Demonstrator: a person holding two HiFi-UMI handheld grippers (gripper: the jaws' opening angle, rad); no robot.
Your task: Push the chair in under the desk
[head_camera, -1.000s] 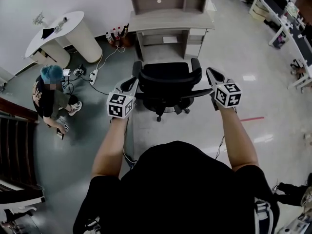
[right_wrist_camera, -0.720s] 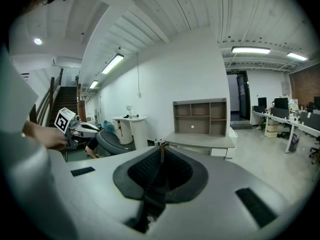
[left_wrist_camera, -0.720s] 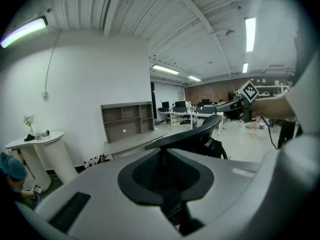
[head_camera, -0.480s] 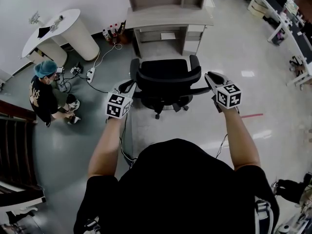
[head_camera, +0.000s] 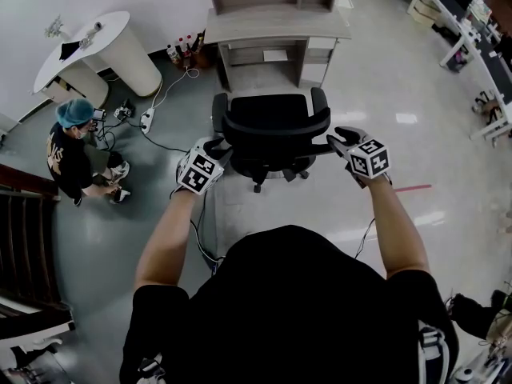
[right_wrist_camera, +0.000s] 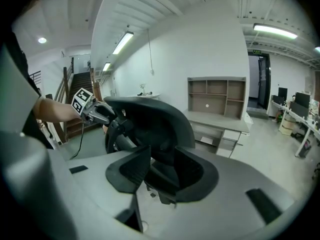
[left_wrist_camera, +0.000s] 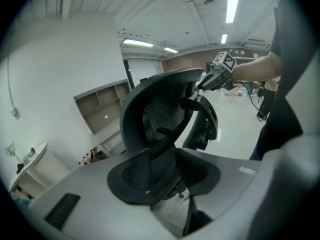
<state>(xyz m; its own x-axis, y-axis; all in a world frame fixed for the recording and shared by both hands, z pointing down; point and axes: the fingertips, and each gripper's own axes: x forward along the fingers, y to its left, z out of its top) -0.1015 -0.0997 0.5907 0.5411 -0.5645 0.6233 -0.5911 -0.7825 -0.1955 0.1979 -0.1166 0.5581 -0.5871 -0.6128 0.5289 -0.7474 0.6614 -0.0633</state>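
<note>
A black mesh office chair (head_camera: 270, 129) stands on the grey floor in the head view, its seat facing the grey desk (head_camera: 276, 24) with a shelf unit on top, a short gap between them. My left gripper (head_camera: 216, 150) is at the left edge of the chair's back. My right gripper (head_camera: 339, 139) is at the right edge. Both pairs of jaws are opening. In the left gripper view the jaws (left_wrist_camera: 162, 171) stand apart with the curved backrest (left_wrist_camera: 155, 111) just beyond them. The right gripper view shows the same from its side: jaws (right_wrist_camera: 162, 171) parted, backrest (right_wrist_camera: 150, 119) behind.
A person (head_camera: 74, 146) crouches on the floor at the left, near a power strip (head_camera: 147, 121) with cables. A white rounded counter (head_camera: 104, 50) stands at the back left and bottles (head_camera: 182, 51) beside the desk. Dark stairs (head_camera: 24, 238) run along the left, other desks (head_camera: 468, 22) at the right.
Both grippers' jaws have gone from shut to parted and the grippers have turned inward toward the chair back. The crouching person has shifted a little to the left.
</note>
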